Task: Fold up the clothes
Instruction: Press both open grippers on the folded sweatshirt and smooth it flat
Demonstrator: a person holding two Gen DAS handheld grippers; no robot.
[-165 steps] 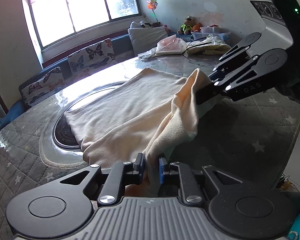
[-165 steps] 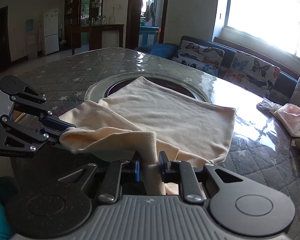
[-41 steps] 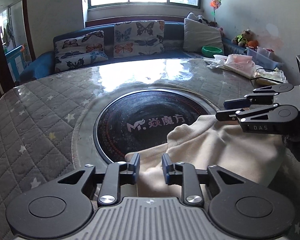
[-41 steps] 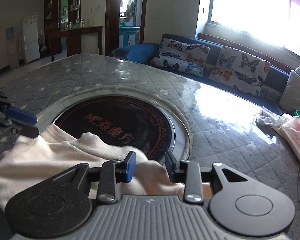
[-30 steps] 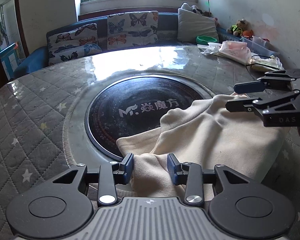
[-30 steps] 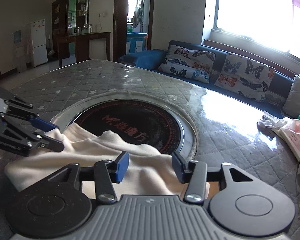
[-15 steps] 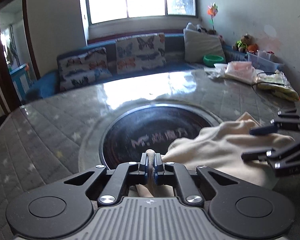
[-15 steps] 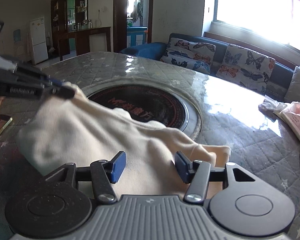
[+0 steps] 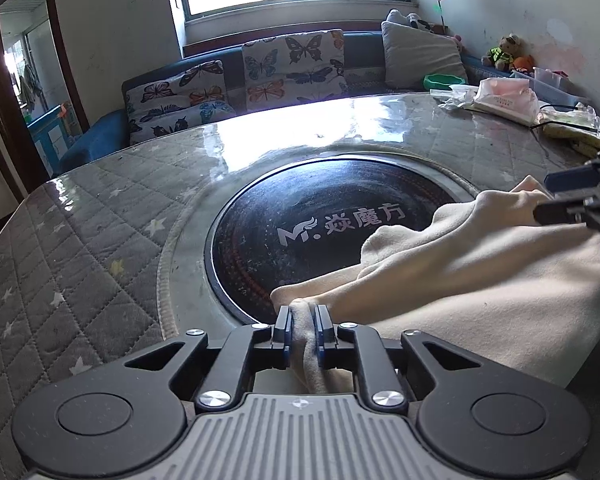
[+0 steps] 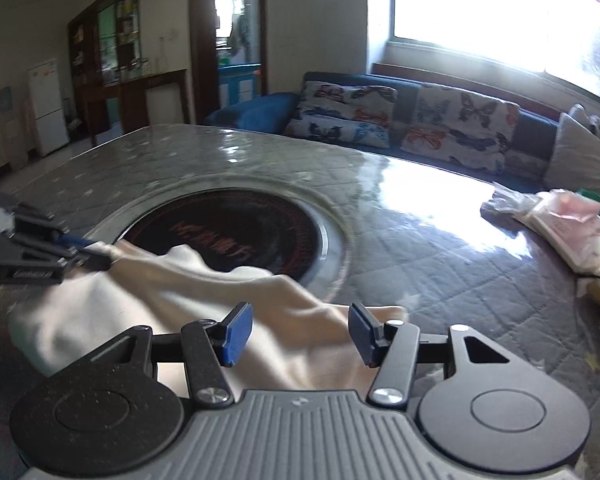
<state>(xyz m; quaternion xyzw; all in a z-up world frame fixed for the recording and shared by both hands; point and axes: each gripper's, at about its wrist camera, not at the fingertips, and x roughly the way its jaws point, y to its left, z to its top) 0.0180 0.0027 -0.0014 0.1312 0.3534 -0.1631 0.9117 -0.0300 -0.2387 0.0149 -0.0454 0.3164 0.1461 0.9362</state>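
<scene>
**A:** Start closest. What have the left tongs (image 9: 302,330) got?

**B:** They're pressed together on a bunched corner of the cream garment (image 9: 480,280), at the near rim of the dark round plate (image 9: 300,232). The right tongs (image 10: 300,334) are spread wide, pads clear of the cloth, hovering just over its other end.

**A:** And the garment itself?

**B:** Rumpled in layers on the near side of the surface (image 9: 80,248), partly overlapping the plate. It's bundled, but not a neat fold that I can see.

**A:** What could go wrong?

**B:** With only one corner pinched, I'd judge that a pull would drag the whole heap and undo the layers, or the thick bunch could slip from the pads. The right view is blurred, so a closing grip there might catch the wrong layer.

**A:** Room to move?

**B:** Plenty beyond: the plate and the quilted cover behind it are bare. Bags (image 9: 504,98) sit at the far right edge, well apart. The near edge is close; cloth could slide off it.
</scene>
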